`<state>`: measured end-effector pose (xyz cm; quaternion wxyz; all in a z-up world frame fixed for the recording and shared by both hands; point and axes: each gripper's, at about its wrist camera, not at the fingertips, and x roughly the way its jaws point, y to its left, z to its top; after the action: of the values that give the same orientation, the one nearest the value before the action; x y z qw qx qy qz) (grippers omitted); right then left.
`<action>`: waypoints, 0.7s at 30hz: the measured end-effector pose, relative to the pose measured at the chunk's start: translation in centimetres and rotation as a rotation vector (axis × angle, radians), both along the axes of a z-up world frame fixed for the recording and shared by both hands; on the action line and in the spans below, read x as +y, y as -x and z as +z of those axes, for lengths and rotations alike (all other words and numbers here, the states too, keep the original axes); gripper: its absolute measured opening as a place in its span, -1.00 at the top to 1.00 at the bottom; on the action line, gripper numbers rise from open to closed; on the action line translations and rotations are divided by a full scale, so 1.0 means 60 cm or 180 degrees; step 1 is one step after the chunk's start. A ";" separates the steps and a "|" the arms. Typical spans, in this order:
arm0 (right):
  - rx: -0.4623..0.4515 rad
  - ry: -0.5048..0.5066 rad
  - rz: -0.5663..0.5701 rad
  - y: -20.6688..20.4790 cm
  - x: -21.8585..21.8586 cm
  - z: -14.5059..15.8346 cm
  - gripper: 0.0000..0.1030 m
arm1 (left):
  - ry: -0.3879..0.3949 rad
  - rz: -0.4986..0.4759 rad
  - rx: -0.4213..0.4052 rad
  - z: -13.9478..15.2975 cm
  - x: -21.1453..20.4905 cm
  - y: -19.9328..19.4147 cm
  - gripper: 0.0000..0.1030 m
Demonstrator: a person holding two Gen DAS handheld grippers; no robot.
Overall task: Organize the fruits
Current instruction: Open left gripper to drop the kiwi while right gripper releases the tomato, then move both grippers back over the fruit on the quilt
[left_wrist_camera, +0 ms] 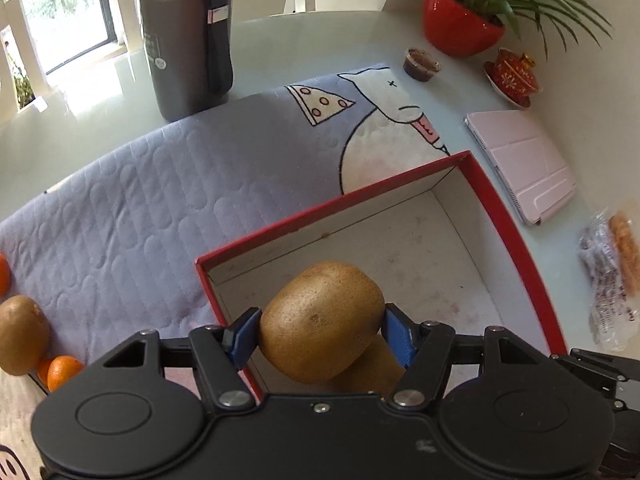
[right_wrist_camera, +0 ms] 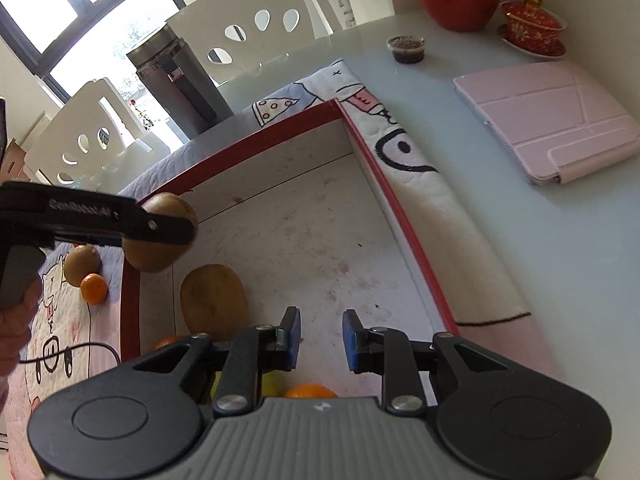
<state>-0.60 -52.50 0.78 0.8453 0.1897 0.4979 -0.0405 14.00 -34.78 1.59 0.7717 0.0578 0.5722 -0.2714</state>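
My left gripper [left_wrist_camera: 320, 330] is shut on a brown kiwi [left_wrist_camera: 322, 322] and holds it above the near left corner of the red-rimmed box [left_wrist_camera: 332, 200]. The right wrist view shows the same kiwi [right_wrist_camera: 160, 240] in the left gripper's black fingers [right_wrist_camera: 160, 230] over the box's rim [right_wrist_camera: 240, 140]. A second kiwi [right_wrist_camera: 213, 300] lies inside the box, below the held one [left_wrist_camera: 372, 372]. My right gripper [right_wrist_camera: 321, 340] is open and empty above the box floor. An orange [right_wrist_camera: 310, 391] and a yellow-green fruit [right_wrist_camera: 272, 384] lie in the box beneath it. Another kiwi [left_wrist_camera: 22, 334] and small oranges [left_wrist_camera: 62, 372] lie on the mat outside.
A quilted cartoon mat [left_wrist_camera: 160, 200] covers the glass table. A grey thermos [left_wrist_camera: 186, 40] stands at the back. A pink tablet case [left_wrist_camera: 524, 164], a small sauce cup [left_wrist_camera: 420, 64], a red plant pot [left_wrist_camera: 460, 26], a red lidded teacup [left_wrist_camera: 514, 76] and a snack bag [left_wrist_camera: 608, 276] lie to the right.
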 end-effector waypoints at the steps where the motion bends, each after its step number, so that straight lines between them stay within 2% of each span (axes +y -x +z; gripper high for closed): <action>1: 0.0010 -0.0025 0.0015 -0.010 0.003 -0.005 0.50 | -0.0005 -0.0015 -0.0013 0.000 -0.002 0.000 -0.47; 13: 0.0069 -0.0014 0.0066 -0.022 0.015 -0.008 0.40 | 0.0127 0.0166 0.0018 0.023 0.022 -0.007 -0.53; 21: -0.0019 0.0030 0.0052 -0.009 0.017 0.016 0.35 | 0.0123 0.0228 -0.0108 0.052 0.039 0.004 -0.54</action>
<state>-0.08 -51.49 1.74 0.8479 0.1818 0.4968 -0.0354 13.76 -32.41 4.70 0.7915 0.0270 0.5553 -0.2537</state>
